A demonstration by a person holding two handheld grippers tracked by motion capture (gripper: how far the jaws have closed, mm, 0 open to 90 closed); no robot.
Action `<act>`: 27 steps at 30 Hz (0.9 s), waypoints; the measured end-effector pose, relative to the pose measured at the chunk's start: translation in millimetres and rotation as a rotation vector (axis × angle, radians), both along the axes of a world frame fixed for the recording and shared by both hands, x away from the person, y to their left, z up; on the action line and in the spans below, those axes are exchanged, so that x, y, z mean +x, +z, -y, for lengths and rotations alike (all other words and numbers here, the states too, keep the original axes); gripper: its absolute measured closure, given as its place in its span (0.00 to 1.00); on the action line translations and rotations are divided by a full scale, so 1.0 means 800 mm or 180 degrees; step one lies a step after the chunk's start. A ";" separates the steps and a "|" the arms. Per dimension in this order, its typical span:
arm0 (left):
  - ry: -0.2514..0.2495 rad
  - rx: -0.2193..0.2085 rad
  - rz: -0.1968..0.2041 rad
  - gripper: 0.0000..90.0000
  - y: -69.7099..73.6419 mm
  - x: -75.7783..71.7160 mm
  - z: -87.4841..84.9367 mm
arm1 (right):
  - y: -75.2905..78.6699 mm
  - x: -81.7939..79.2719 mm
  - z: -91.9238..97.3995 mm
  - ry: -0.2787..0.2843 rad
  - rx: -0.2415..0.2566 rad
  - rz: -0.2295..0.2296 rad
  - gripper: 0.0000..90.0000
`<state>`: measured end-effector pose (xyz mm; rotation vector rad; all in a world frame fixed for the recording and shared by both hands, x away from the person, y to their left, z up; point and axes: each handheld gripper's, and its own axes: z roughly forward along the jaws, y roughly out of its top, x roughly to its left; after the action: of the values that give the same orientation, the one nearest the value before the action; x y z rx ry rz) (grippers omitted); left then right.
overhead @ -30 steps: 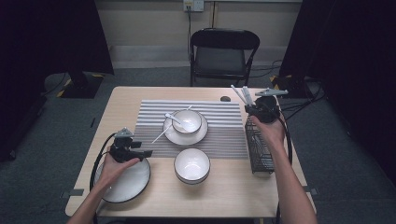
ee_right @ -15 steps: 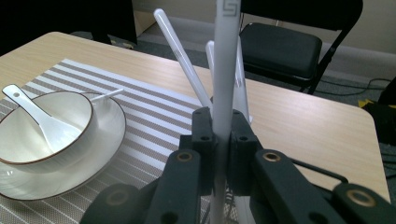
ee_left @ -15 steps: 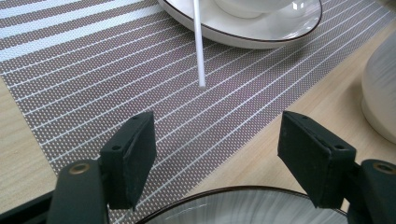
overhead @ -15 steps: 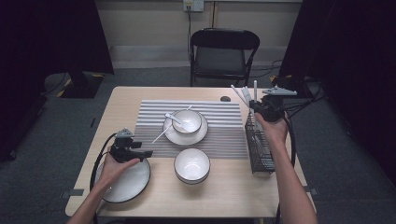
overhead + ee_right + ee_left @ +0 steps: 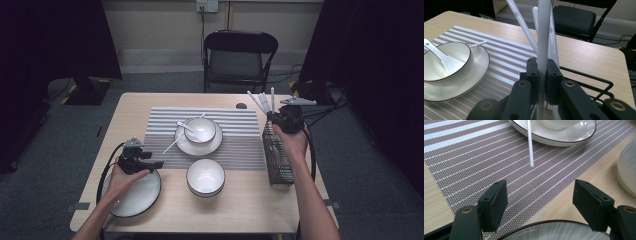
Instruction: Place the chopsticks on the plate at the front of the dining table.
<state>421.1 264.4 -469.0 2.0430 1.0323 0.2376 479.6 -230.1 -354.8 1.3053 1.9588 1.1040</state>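
Clamping a long white plastic chopstick in the right tool, upright above the black wire rack at the table's right; left tool hovering agape, empty; probably needing a straight lift next.

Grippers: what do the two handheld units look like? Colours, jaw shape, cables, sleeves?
Both are black. The left gripper has two blocky rectangular jaws on arms fastened with brass-coloured rivets; the right gripper is built the same. A grey plate tops the right one, and a black cable trails from each. The person's forearms are bare, with no sleeves in sight.
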 end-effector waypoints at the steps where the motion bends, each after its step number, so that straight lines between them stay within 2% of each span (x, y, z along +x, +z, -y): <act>1: -0.0002 0.0003 0.0001 0.31 0.000 0.000 0.000 | 0.000 0.000 0.000 -0.0006 -0.0013 0.0011 0.94; 8: -0.0014 -0.0006 -0.0015 0.31 -0.001 0.000 0.001 | 0.006 -0.002 0.003 -0.0018 0.0016 0.0088 0.94; 18: -0.0013 -0.0009 -0.0020 0.31 -0.001 0.001 0.002 | 0.020 -0.005 0.008 -0.0056 0.0215 0.0177 0.94; 27: -0.0012 0.0002 -0.0008 0.31 -0.001 0.000 0.002 | 0.027 -0.006 0.008 -0.0062 0.0225 0.0249 0.94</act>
<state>421.4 263.0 -470.2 2.0462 1.0300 0.2337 474.7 -236.7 -333.5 1.2950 1.8618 1.2065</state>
